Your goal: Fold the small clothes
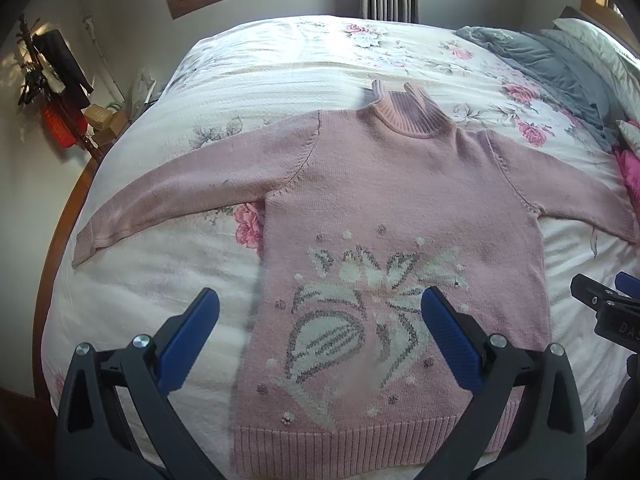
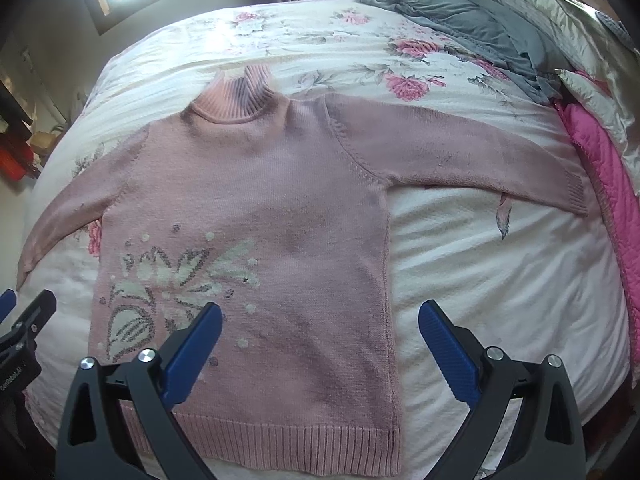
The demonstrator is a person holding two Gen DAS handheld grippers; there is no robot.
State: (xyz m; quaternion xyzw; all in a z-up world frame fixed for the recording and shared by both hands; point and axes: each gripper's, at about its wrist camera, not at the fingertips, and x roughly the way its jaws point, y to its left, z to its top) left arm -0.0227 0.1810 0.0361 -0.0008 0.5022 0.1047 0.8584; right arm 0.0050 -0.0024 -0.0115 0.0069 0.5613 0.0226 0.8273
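A small pink knit sweater point(image 1: 400, 184) point(image 2: 256, 184) lies flat and face up on the bed, both sleeves spread out, ribbed collar at the far end and ribbed hem point(image 1: 360, 446) nearest me. A white and grey knitted pattern point(image 1: 360, 312) covers its lower front. My left gripper point(image 1: 320, 316) hovers open above the sweater's lower left part, holding nothing. My right gripper point(image 2: 320, 328) hovers open above the lower right part, also with nothing in it. Each gripper shows at the edge of the other's view, the right gripper point(image 1: 604, 304) and the left gripper point(image 2: 24, 320).
The bed carries a white floral quilt point(image 1: 280, 64). Grey clothes point(image 2: 472, 24), pale pillows point(image 2: 560, 4) and a bright pink quilted item point(image 2: 604, 176) lie along the right side. A wooden bed frame point(image 1: 60, 216) edges the left, with boxes and a red item point(image 1: 60, 128) by the wall.
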